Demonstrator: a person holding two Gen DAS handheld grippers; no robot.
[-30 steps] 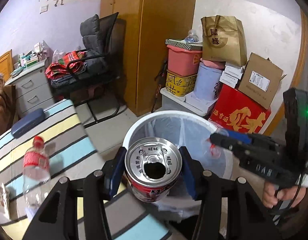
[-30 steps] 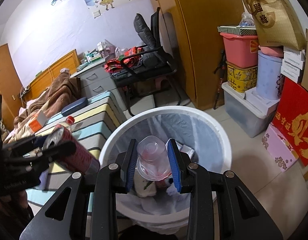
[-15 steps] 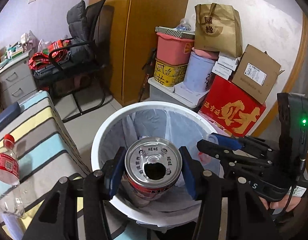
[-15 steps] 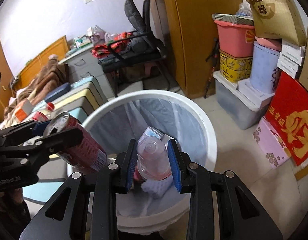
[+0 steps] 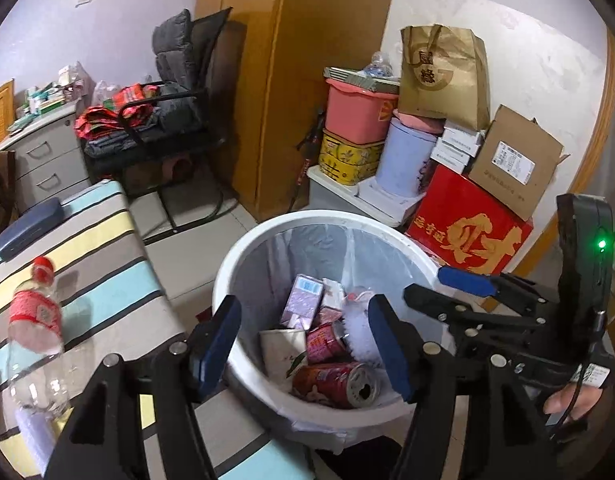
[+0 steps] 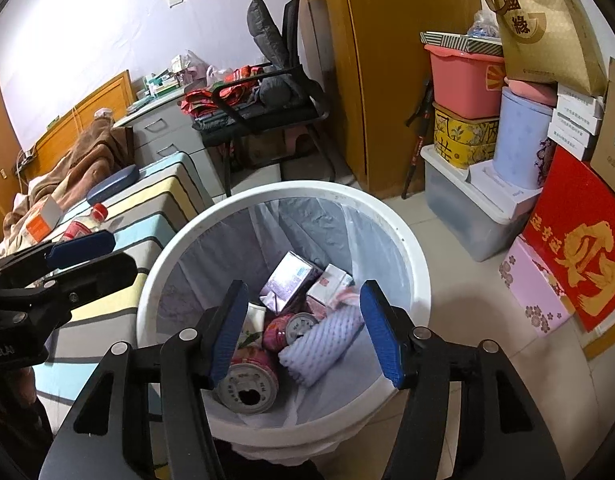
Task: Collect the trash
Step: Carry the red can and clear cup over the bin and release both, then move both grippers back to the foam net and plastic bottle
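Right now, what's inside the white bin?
The white bin holds two red cans, two small cartons, a white foam sleeve and a paper cup. Whatever lies under that pile, and the bin's floor, is covered.

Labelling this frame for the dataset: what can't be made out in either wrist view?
- White lined trash bin: its near rim hidden by the open left gripper; the open right gripper hides it in the right wrist view.
- Clear plastic bottle with red label: motion-blurred, label unreadable, left wrist view.
- Red drink can: partly behind the finger, right wrist view.
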